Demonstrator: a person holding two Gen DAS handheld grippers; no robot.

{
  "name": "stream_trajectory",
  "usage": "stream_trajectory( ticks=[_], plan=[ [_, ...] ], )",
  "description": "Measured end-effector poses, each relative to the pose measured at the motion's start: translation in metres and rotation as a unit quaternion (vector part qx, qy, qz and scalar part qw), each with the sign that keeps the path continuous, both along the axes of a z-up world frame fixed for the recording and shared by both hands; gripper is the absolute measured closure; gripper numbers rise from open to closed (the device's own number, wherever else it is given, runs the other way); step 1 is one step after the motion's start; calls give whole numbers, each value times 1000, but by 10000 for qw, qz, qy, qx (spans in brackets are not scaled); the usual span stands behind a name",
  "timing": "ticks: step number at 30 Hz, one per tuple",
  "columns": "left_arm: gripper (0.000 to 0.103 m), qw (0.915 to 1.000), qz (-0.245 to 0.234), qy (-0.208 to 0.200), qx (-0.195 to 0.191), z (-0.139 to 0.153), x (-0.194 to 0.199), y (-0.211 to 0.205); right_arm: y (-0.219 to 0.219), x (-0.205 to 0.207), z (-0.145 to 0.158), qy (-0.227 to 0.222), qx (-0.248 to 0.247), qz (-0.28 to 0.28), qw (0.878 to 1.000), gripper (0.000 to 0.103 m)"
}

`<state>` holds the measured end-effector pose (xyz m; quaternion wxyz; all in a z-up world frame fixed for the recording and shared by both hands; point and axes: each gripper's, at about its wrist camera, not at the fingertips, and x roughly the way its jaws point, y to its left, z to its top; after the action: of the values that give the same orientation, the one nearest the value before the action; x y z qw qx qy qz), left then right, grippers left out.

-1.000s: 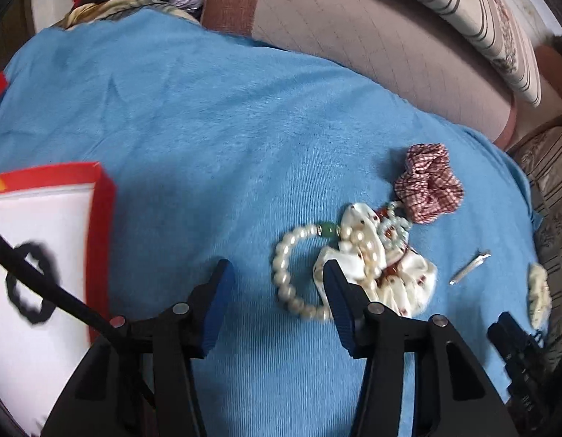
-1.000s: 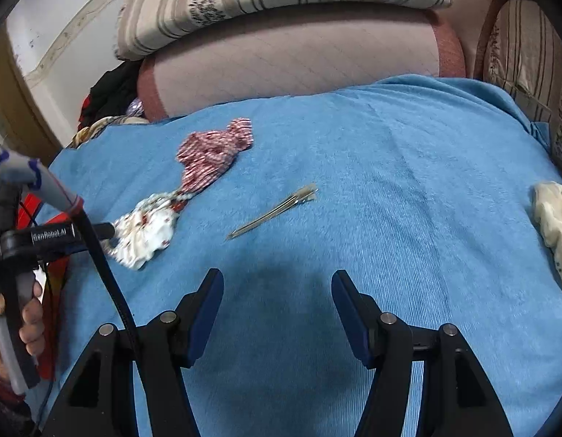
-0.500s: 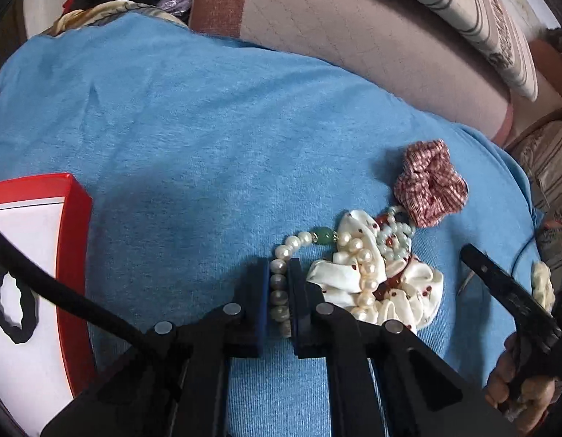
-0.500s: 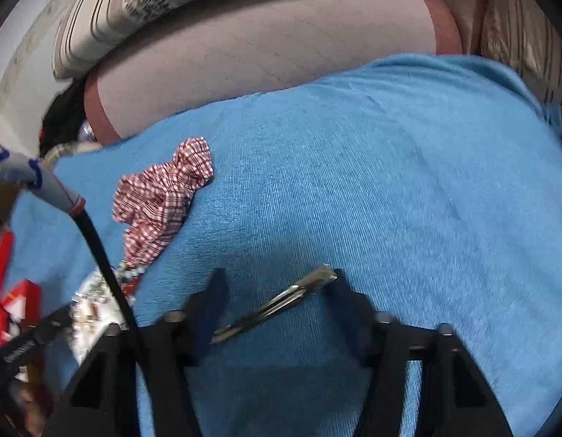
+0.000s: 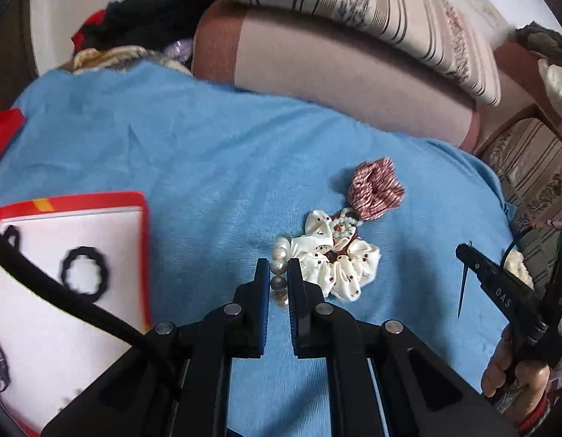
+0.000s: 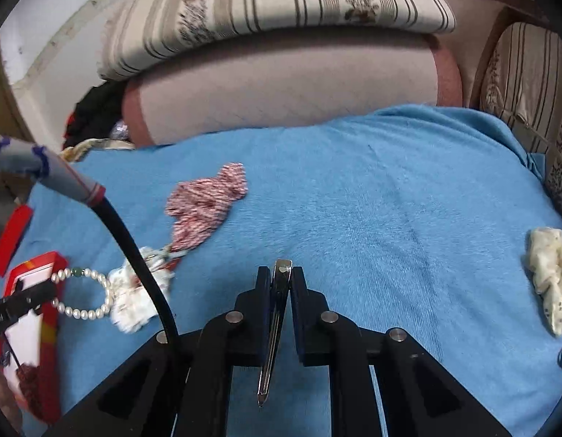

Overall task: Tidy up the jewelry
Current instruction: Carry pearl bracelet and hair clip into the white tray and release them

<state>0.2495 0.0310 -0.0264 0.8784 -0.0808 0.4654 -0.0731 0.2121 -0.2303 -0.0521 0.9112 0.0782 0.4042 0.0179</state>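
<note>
My left gripper [image 5: 279, 267] is shut on a pearl bracelet [image 5: 279, 276] and holds it above the blue cloth [image 5: 208, 167]; the bracelet shows as a loop in the right wrist view [image 6: 82, 293]. My right gripper [image 6: 281, 273] is shut on a silver hair clip [image 6: 275, 327], lifted off the cloth, tip hanging down. A white dotted scrunchie [image 5: 335, 260] and a red checked scrunchie [image 5: 375, 189] lie ahead of the left gripper. A red-rimmed white box [image 5: 144, 240] at the left holds a black hair tie [image 5: 85, 270].
A cream scrunchie [image 6: 548, 276] lies at the cloth's right edge. Pink and striped cushions [image 6: 281, 83] stand behind the cloth. A red lid piece [image 5: 4, 134] lies at the far left. Dark clothes [image 5: 146, 18] are piled at the back left.
Both grippers closed and lifted. The left took the pearl bracelet and pulled it up from the scrunchie pile. The right shut on the hair clip and raised it off the cloth.
</note>
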Motion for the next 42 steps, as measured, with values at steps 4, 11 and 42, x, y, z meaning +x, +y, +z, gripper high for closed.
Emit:
stream_trajectory(
  ticks=[4, 11, 42],
  plan=[
    [94, 9996, 84, -242, 68, 28, -22, 16, 15, -13, 17, -80, 161, 204, 9996, 92],
    [94, 9978, 351, -523, 220, 66, -63, 65, 57, -19, 36, -136, 335, 594, 9976, 92],
    [94, 9863, 1442, 367, 707, -19, -45, 257, 343, 14, -44, 1006, 515, 2669, 9571, 92]
  ],
)
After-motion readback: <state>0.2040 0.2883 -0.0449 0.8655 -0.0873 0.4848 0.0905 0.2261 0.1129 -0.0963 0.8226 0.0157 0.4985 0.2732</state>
